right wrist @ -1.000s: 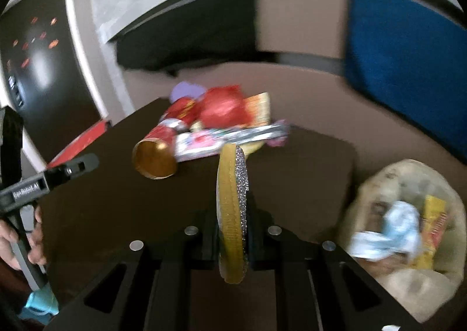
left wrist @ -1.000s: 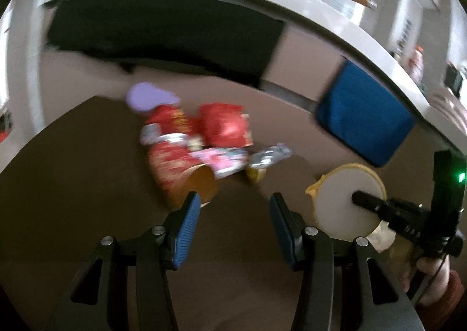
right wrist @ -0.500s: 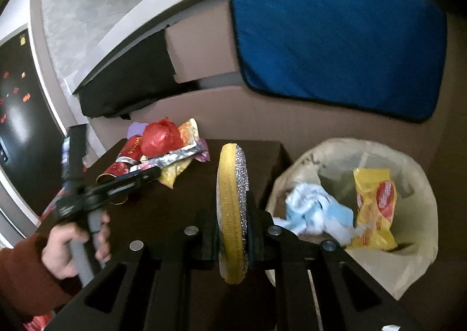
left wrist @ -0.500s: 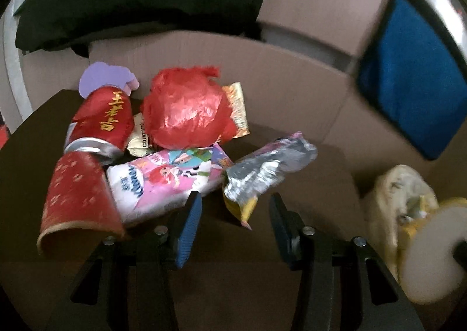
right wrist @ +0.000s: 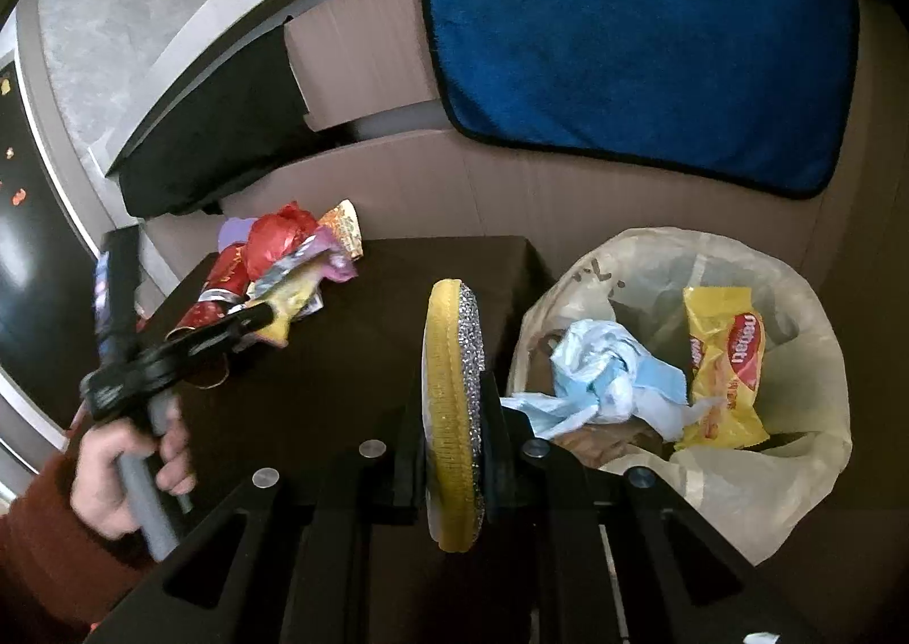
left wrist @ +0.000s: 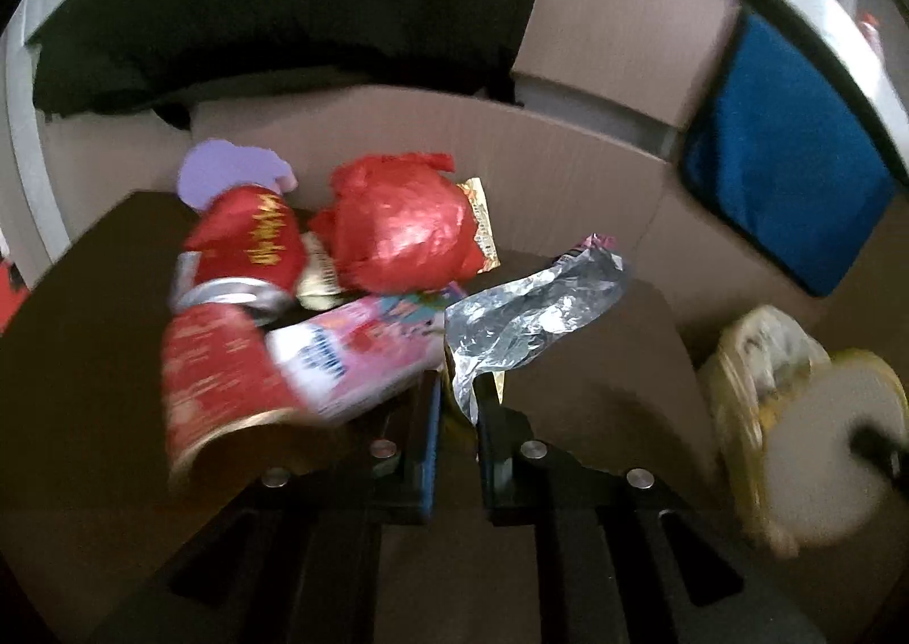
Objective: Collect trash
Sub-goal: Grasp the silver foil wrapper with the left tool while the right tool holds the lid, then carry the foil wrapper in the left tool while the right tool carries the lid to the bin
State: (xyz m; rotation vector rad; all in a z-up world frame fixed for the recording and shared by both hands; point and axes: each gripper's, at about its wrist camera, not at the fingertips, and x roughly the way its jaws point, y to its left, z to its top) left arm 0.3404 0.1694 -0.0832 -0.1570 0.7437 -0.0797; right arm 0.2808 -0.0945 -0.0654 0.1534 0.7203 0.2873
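Observation:
A heap of trash lies at the far side of the dark table (left wrist: 85,360): a red can (left wrist: 244,241), a red paper cup (left wrist: 210,377), a pink packet (left wrist: 352,360), a crumpled red foil (left wrist: 397,235) and a silver wrapper (left wrist: 528,309) with a yellow end. My left gripper (left wrist: 457,405) has its jaws closing on that yellow end, which fills the gap between the pads. From the right wrist view the left gripper (right wrist: 267,312) reaches into the heap. My right gripper (right wrist: 454,394) is shut on a round yellow sponge (right wrist: 449,417) with a glittery face, held on edge beside the bag-lined bin (right wrist: 818,314).
The bin holds crumpled blue-white paper (right wrist: 602,377) and a yellow snack packet (right wrist: 727,366). Cardboard walls (right wrist: 511,178) stand behind the table, with a blue towel (right wrist: 642,53) hung over one. A hand in a red sleeve (right wrist: 125,456) holds the left gripper.
The left gripper moved forward to the heap and its wide jaws closed onto the silver wrapper's yellow end. The right gripper swung right with the sponge, bringing the bin into full view.

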